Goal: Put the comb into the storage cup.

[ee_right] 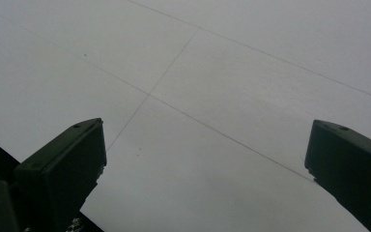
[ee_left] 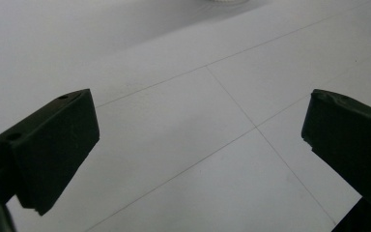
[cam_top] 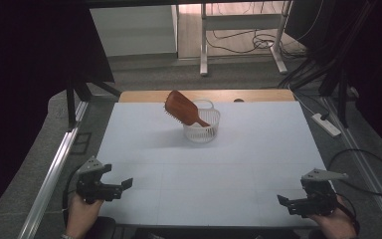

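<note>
A brown wooden hairbrush [cam_top: 181,108] leans handle-down in a small white slotted basket [cam_top: 202,128] at the far middle of the white table [cam_top: 209,169]. My left gripper [cam_top: 122,186] rests at the near left corner, held by a hand, jaws wide apart with nothing between them. In the left gripper view its gripper [ee_left: 200,145] looks over bare tabletop, with the basket's edge [ee_left: 224,1] at the top. My right gripper [cam_top: 284,201] sits at the near right corner, also open and empty. The right gripper view has its gripper [ee_right: 205,164] over plain white surface.
A wooden strip [cam_top: 206,94] borders the table's far edge. A metal rail [cam_top: 52,172] runs along the left side. On the floor to the right lie a power strip [cam_top: 327,125] and cables [cam_top: 373,169]. Desk legs [cam_top: 204,45] stand beyond the table.
</note>
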The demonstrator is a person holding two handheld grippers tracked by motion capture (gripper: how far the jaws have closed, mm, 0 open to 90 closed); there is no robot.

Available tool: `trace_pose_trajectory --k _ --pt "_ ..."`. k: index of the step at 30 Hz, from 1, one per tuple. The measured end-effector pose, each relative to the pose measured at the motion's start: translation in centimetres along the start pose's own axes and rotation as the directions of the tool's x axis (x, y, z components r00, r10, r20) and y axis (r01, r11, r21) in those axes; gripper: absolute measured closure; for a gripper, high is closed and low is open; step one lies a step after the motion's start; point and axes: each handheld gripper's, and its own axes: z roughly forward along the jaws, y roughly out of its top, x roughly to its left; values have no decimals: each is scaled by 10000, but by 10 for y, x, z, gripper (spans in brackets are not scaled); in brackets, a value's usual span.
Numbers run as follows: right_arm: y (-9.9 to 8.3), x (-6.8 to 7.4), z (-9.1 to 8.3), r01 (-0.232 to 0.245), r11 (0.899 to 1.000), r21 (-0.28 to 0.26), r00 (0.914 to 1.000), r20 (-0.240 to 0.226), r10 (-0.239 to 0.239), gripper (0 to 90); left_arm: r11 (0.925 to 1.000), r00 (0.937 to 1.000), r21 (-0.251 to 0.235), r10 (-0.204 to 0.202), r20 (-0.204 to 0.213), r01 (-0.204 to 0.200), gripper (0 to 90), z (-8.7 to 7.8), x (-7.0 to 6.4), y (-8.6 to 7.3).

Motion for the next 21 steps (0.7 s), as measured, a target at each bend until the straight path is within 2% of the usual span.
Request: trace_pose_trajectory --k 11,21 --pt "0 0 0 1 10000 1 10000 20 -1 11 10000 9999 -31 -61 -120 61 0 -7 -1 -6" --pt "0 0 0 6 10000 9 10000 33 -6 11 9999 9997 140 -4 -233 8 0 -9 -4 -12"
